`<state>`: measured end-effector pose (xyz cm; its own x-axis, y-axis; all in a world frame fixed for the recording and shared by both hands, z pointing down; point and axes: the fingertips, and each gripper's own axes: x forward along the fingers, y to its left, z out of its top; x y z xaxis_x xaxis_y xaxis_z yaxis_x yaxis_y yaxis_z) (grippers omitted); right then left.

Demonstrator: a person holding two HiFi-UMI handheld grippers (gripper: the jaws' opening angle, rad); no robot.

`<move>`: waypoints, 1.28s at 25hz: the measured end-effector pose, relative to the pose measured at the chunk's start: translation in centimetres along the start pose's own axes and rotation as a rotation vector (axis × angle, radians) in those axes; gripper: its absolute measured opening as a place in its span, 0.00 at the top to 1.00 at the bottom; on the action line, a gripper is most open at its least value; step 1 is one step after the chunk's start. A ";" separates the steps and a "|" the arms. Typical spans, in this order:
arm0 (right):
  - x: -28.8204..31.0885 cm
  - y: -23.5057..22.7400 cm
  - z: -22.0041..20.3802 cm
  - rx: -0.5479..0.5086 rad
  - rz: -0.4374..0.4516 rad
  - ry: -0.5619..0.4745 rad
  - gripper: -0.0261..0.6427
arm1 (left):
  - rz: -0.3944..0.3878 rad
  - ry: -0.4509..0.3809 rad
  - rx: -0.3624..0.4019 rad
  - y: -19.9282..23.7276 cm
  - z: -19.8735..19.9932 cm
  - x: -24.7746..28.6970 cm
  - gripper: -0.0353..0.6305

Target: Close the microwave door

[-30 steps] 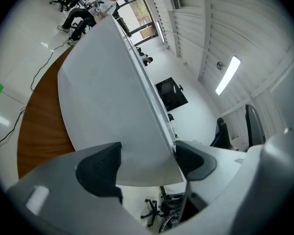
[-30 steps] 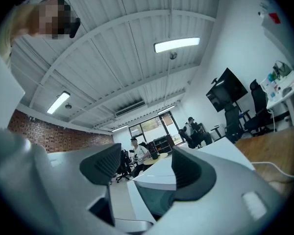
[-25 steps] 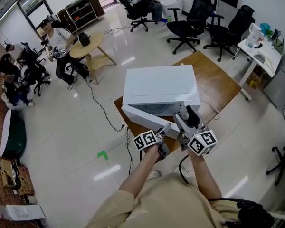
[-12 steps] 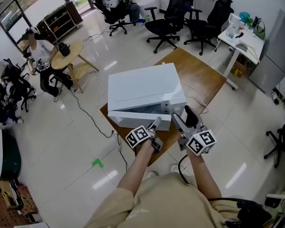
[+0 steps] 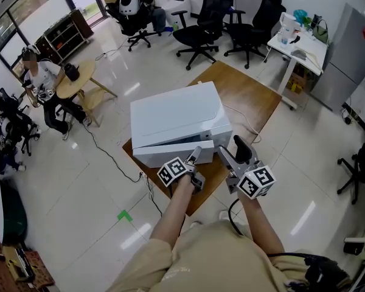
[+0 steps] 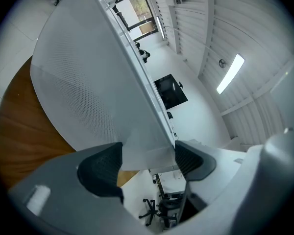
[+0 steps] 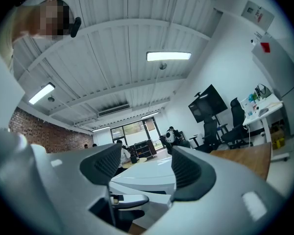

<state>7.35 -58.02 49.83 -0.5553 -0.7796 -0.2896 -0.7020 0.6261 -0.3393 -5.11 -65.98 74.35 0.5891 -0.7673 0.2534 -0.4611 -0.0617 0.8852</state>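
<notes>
A white microwave (image 5: 176, 117) stands on a brown wooden table (image 5: 246, 99). Its door (image 5: 167, 153) lies almost flat against the front, with only a narrow dark slit along the top edge. My left gripper (image 5: 195, 155) is at the door's right end. In the left gripper view the door's perforated panel (image 6: 93, 77) runs away from me, and its edge fills the gap of the left gripper (image 6: 147, 161), touching both pads. My right gripper (image 5: 230, 148) hovers just right of the microwave's front corner, open and holding nothing. The right gripper (image 7: 139, 168) looks slightly upward over the microwave's top (image 7: 149, 173).
Black office chairs (image 5: 201, 17) and a white desk (image 5: 298, 38) stand behind the table. A seated person at a round table (image 5: 73, 75) is at the left. A cable (image 5: 112, 157) trails over the tiled floor near a green mark (image 5: 124, 216). Grey cabinets (image 5: 347, 59) stand at the right.
The door has swung from well ajar to nearly flush with the microwave's front. My left gripper moved in with it. The right gripper stayed beside the front corner.
</notes>
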 end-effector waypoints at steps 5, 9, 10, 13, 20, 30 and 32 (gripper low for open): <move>0.1 -0.1 0.2 -0.002 -0.007 -0.001 0.50 | -0.002 0.008 0.002 -0.1 0.2 0.7 0.43; 0.6 -0.4 -0.1 -0.003 -0.016 0.003 0.50 | 0.002 0.010 0.004 0.2 1.0 1.6 0.44; 0.7 -0.3 -0.1 -0.007 -0.015 0.002 0.50 | 0.004 0.012 0.001 0.2 1.3 1.6 0.44; 0.9 -0.2 -0.2 -0.013 -0.028 0.004 0.50 | -0.001 0.021 -0.003 0.3 1.6 1.2 0.44; 0.8 -1.5 1.0 -0.020 -0.052 -0.004 0.50 | -0.003 0.030 -0.008 -0.4 1.4 1.2 0.44; 2.0 -0.4 -0.3 -0.023 -0.028 0.003 0.50 | 0.022 0.070 -0.043 0.7 1.9 1.4 0.43; 2.2 -0.6 -0.5 -0.013 -0.019 0.005 0.50 | 0.036 0.065 -0.053 0.8 2.0 2.1 0.43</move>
<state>6.34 -60.13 49.88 -0.5438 -0.7915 -0.2791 -0.7184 0.6109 -0.3327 -5.61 -68.93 74.83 0.6151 -0.7256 0.3086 -0.4483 0.0002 0.8939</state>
